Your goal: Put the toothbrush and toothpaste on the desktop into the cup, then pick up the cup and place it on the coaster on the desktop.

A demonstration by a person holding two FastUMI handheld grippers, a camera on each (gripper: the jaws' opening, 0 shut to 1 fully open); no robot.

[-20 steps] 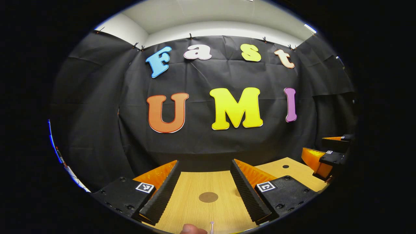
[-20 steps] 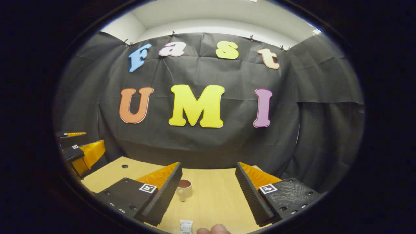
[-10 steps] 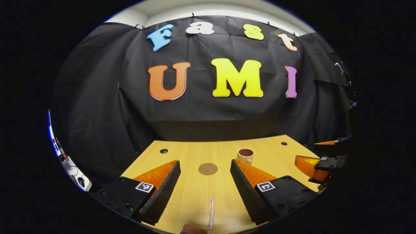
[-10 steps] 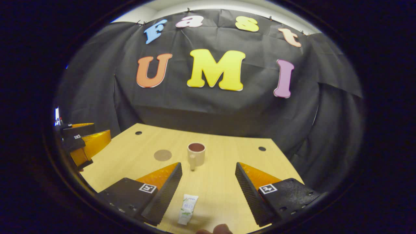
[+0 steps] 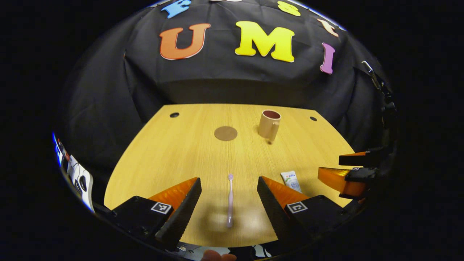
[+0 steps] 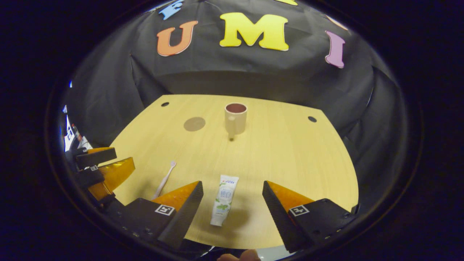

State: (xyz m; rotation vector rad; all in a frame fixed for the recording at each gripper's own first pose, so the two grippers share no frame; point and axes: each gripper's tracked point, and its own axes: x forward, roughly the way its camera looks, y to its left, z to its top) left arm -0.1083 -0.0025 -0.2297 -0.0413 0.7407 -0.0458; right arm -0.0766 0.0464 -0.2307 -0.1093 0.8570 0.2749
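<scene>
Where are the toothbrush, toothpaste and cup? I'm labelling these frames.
toothbrush [image 5: 230,200], left gripper view, mid-handle.
toothpaste [image 6: 224,200], right gripper view, middle of the tube.
cup [image 6: 235,119], right gripper view, outer wall below the rim.

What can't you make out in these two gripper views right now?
- Toothpaste, left gripper view: its near end is hidden behind the left gripper finger.
- Toothbrush, right gripper view: handle end hidden behind the right gripper finger.
- Cup: its bottom inside is too dark to see.
- Toothpaste print: too small.
</scene>
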